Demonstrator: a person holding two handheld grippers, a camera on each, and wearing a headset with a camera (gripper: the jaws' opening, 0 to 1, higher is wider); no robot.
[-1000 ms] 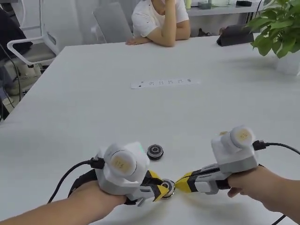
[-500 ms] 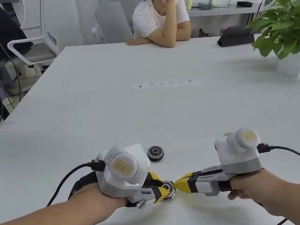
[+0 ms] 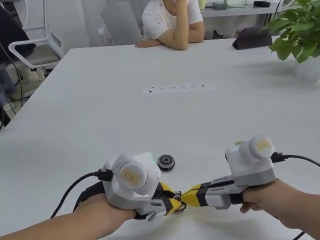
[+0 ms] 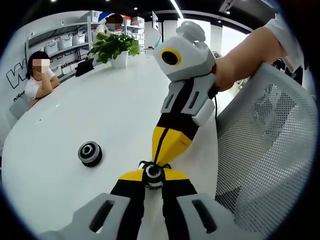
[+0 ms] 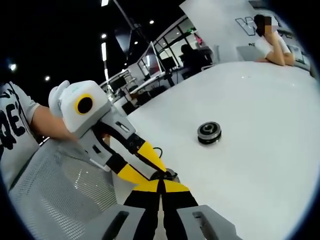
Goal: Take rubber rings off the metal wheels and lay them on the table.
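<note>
A small metal wheel (image 4: pixel 153 176) sits between the yellow tips of my left gripper (image 4: pixel 152 173), which is shut on it just above the near table edge. My right gripper (image 5: pixel 160 184) comes in from the opposite side, its jaws pinched together on the black rubber ring (image 4: pixel 145 164) at the wheel's rim. In the head view the left gripper (image 3: pixel 172 204) and right gripper (image 3: pixel 184 198) meet tip to tip over the held wheel (image 3: pixel 178 206). A second wheel (image 3: pixel 165 162) with its black ring lies flat on the table just beyond them, also visible as the second wheel (image 4: pixel 90 153) and the second wheel (image 5: pixel 209 132).
The white table (image 3: pixel 150 120) stretches away with a white power strip (image 3: pixel 176 88) at its middle. A person (image 3: pixel 172 22) leans on the far edge. A potted plant (image 3: pixel 296 30) stands far right, a dark pouch (image 3: pixel 252 37) near it. A mesh chair (image 4: pixel 270 150) is behind me.
My right gripper has slid a little left and down, so its tips now press against the wheel held by the left gripper. The left gripper and the loose wheel have stayed put.
</note>
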